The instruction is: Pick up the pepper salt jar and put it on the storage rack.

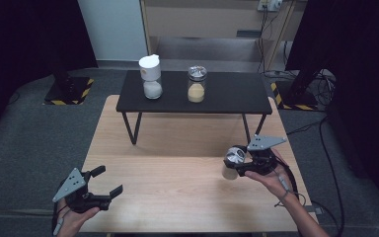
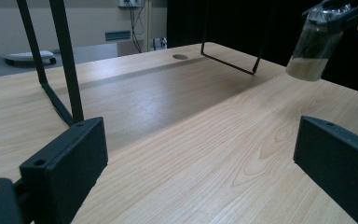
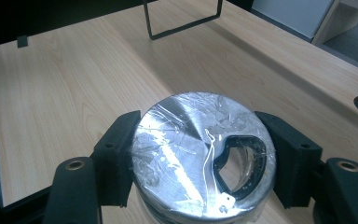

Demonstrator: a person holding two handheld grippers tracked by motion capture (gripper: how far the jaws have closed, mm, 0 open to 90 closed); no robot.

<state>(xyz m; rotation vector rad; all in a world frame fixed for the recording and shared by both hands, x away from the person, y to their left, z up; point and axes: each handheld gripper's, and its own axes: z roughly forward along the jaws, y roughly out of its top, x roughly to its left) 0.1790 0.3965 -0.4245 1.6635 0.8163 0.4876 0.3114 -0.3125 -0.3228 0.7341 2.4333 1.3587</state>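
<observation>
Two grippers are in play: your left gripper (image 1: 100, 187) rests low at the near left corner of the pale wooden table (image 1: 177, 163), jaws wide apart on nothing. At your right, the right gripper (image 1: 243, 163) is clamped on the silver-lidded glass shaker jar of tan powder (image 1: 233, 163), held tilted above the table. Its film-wrapped lid (image 3: 200, 154) looks slick; tilt it further and the jar could slip or spill through the open pour hole.

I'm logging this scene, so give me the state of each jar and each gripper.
Held jar: clamped at its silver lid, lifted off the wooden table, tan powder inside.
White-lidded jar: upright on the black stand, closed.
Silver-lidded jar: upright there, closed.
Right gripper: shut on the held jar.
Left gripper: open, empty.
</observation>
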